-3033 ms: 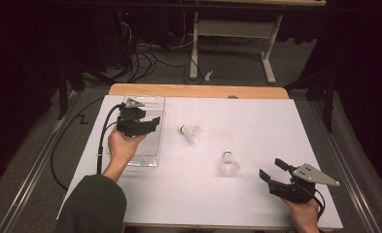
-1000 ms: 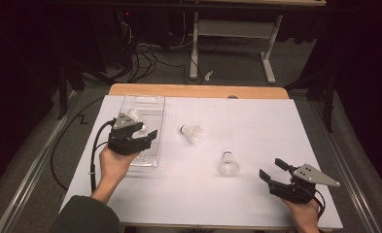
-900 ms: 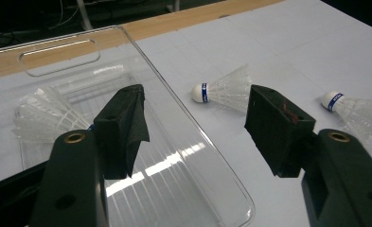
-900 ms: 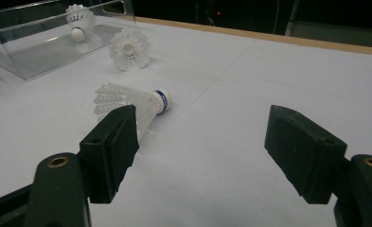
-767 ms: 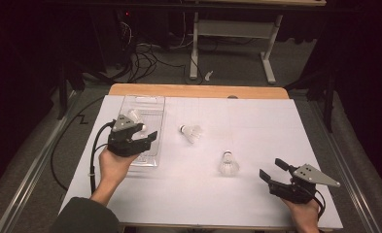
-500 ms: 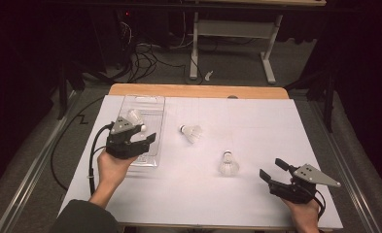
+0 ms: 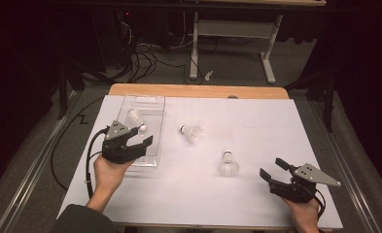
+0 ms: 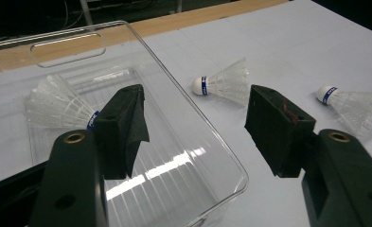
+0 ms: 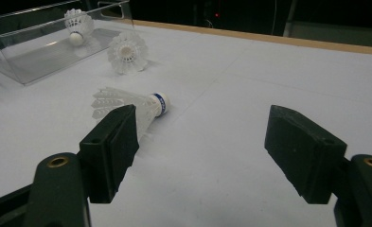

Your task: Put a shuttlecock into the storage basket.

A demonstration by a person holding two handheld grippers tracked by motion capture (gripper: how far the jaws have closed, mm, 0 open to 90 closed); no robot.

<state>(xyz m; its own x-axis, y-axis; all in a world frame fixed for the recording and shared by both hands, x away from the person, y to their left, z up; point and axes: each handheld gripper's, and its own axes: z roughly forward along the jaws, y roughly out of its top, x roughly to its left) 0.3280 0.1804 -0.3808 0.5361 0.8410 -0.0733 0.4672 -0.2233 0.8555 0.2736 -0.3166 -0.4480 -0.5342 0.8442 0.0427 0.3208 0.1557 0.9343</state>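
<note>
Your left tongs gape empty above the clear tray, where one shuttlecock lies; your right tongs stand open too, and their own view reveals the nearest shuttlecock lying sideways on the table

A lab-like recording room: a white-covered table under a fixed camera, dark floor behind strewn with cables, and a metal desk frame at the back
</note>
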